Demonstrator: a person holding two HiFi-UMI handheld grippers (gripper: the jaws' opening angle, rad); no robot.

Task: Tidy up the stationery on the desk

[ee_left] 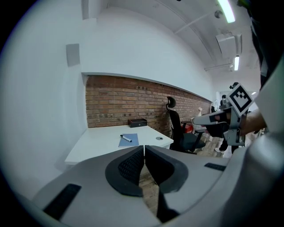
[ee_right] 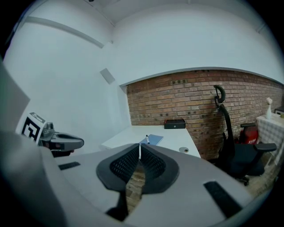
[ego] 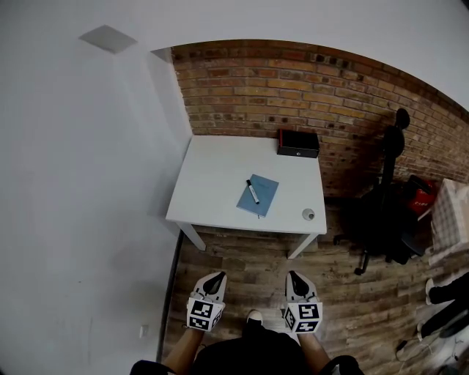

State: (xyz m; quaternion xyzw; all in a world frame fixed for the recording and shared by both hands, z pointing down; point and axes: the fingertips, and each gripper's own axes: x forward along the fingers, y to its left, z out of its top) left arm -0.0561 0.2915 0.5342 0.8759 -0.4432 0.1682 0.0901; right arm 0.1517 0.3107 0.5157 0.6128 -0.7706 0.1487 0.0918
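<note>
brick wall (ego: 293, 80) at back, white wall (ego: 80, 183) at left with a grey plate (ego: 108, 37) high up, wood floor (ego: 249, 264), black chair (ego: 385, 212) at right, red thing (ego: 421, 196) beside it, checked cloth (ego: 448, 216) at right edge

Illumination is bright, even and diffuse in all three views. Ceiling strip lights (ee_left: 228, 11) show in the left gripper view and are overexposed. Shadows are faint and soft-edged. The white wall (ego: 73, 183) and desk (ego: 212, 176) render near clipping. The chair (ego: 388, 212) renders near-black, with detail lost. Fisheye distortion bows straight lines. The corners of both gripper views vignette to black. The near foreground there is slightly soft.
</note>
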